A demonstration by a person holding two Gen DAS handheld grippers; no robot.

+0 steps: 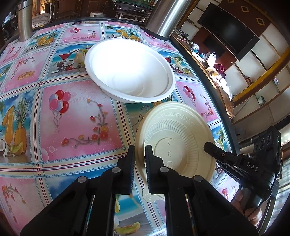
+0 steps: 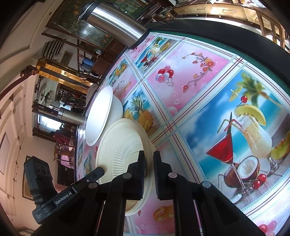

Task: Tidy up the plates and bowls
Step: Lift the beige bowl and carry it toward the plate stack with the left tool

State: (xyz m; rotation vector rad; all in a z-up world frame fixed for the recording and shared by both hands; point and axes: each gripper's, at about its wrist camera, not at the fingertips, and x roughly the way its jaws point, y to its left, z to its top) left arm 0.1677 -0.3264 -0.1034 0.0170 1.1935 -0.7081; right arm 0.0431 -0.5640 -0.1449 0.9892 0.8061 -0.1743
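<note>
A cream plate [image 1: 177, 139] with a ribbed underside lies upside down on the patterned tablecloth [image 1: 78, 116]. My left gripper [image 1: 141, 159] is shut on its near left rim. My right gripper [image 1: 210, 147] comes in from the right and meets the opposite rim. In the right wrist view my right gripper [image 2: 149, 163] is shut on the rim of the cream plate [image 2: 123, 148], and my left gripper [image 2: 100, 170] touches the far rim. Just beyond the plate stands a stack of white bowls [image 1: 128, 70], also in the right wrist view [image 2: 101, 116].
Two steel flasks [image 1: 163, 16] [image 1: 25, 20] stand at the table's far edge. The dark table edge [image 1: 226, 118] runs close to the plate's right side. A small cream piece [image 1: 150, 196] shows under the plate's near rim. A hand [image 1: 252, 212] holds the right gripper.
</note>
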